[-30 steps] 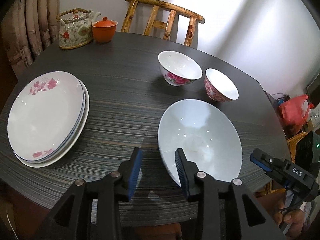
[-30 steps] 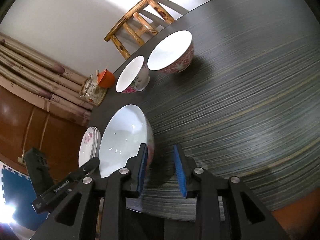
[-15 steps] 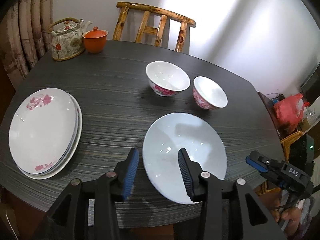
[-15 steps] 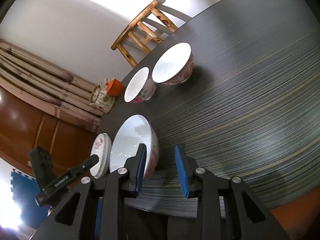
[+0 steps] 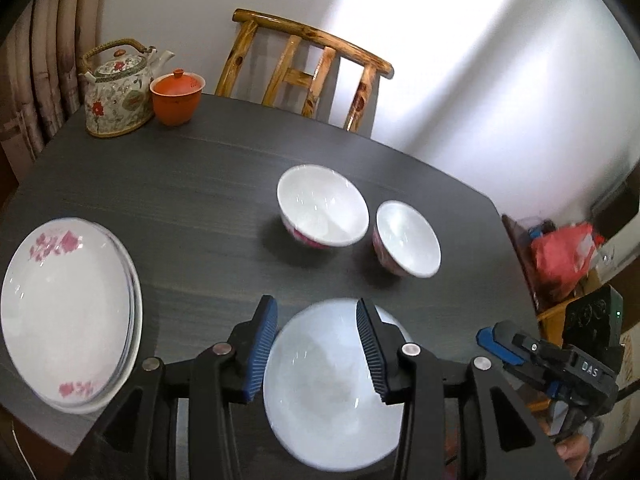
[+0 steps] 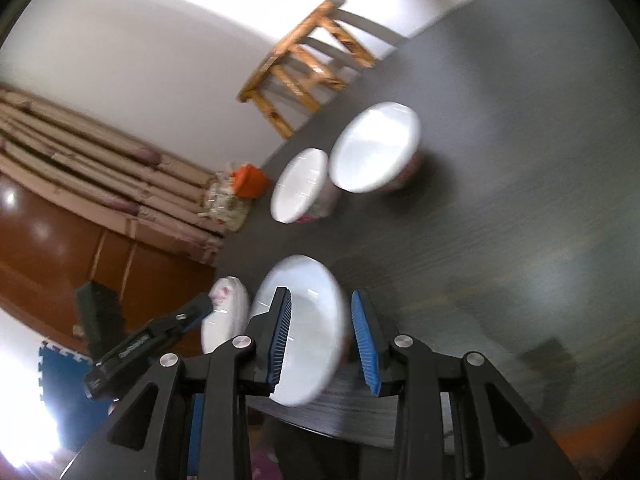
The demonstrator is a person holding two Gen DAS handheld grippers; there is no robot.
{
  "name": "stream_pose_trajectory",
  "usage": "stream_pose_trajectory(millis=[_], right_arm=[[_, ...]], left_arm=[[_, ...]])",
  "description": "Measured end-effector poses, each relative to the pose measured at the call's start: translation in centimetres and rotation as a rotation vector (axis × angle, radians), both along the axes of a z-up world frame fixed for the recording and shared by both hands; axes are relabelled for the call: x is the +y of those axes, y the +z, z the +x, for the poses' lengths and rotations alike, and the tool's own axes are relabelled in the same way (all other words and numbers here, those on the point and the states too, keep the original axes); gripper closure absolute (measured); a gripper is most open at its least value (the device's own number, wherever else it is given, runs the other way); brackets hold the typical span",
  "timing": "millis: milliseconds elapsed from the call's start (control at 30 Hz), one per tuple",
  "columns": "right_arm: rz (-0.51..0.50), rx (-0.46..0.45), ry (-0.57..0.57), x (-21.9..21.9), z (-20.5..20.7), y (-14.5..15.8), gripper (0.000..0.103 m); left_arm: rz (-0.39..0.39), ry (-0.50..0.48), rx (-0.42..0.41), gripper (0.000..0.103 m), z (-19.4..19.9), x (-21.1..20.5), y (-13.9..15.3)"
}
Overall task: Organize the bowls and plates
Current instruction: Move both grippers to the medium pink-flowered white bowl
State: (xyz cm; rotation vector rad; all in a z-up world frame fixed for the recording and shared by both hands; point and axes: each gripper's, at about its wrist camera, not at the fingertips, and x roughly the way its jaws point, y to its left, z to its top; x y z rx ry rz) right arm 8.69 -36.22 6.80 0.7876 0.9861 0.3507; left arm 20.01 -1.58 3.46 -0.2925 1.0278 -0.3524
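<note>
While the left gripper hangs with jaws apart over the big white bowl at the dark table's near edge, the right gripper straddles that bowl's rim, jaws spread, seemingly not pinching through the blur.

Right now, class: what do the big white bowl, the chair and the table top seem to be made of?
Big white bowl: likely glazed ceramic, glossy with light glints. Chair: varnished wood, with knots and amber grain showing. Table top: dark matte surface with fine streaks, perhaps laminate or veneer; the blur leaves it open.
</note>
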Motion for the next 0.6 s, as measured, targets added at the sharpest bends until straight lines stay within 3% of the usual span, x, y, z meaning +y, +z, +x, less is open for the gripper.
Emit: stream_pose_trajectory(millis=[100,267,433,600], right_arm=[[0.072,0.004,0.047,1.6,3.1,0.9,0.072],[0.159,0.067,0.055,3.6,7.9,-0.1,0.072],[0.156,0.164,0.03,5.1,11.1,-2.1,0.072],[0.135,0.205,0.007,5.5,13.5,-3.4,0.072]], left_arm=[[-0.021,0.007,0.021,0.06,2.4,0.0,-0.1],[-0.024,0.011,0.066,0.06,6.5,-0.1,-1.0],[-0.013,0.023,0.106,0.06,9.6,-0.2,-2.7],[-0.017,0.029,0.16,0.06,12.0,-0.3,-4.6]])
